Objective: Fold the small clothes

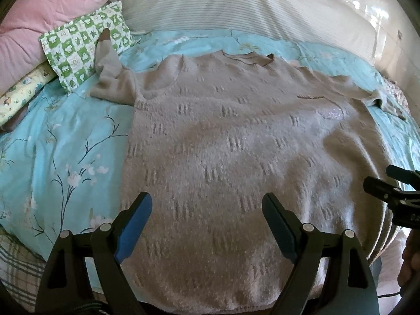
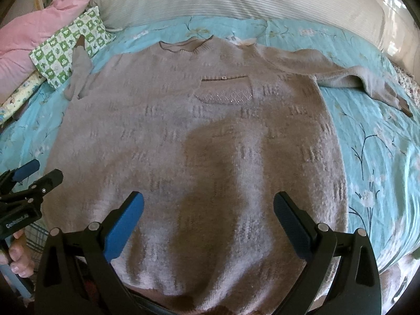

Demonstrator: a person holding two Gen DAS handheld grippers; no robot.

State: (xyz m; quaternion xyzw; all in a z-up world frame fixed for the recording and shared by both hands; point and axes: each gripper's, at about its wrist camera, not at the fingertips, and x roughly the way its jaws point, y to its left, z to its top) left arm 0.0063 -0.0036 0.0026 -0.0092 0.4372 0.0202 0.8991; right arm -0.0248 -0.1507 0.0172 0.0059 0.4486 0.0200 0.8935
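Note:
A beige knitted sweater [image 1: 236,136] lies spread flat, front up, on the bed, neck away from me; it also shows in the right wrist view [image 2: 199,141]. It has a small sequined chest pocket [image 2: 225,95]. One sleeve [image 1: 110,78] runs up onto a pillow at the far left, the other sleeve [image 2: 354,80] stretches out to the far right. My left gripper [image 1: 207,210] is open and empty above the hem's left part. My right gripper [image 2: 208,210] is open and empty above the hem's right part. Each gripper shows at the other view's edge.
The bed has a light blue floral sheet [image 1: 65,141]. A green-and-white checked pillow [image 1: 84,44] and a pink quilt [image 1: 39,18] lie at the far left. A white striped bolster [image 1: 236,2] runs along the far side. A plaid cloth [image 1: 18,265] hangs at the near left edge.

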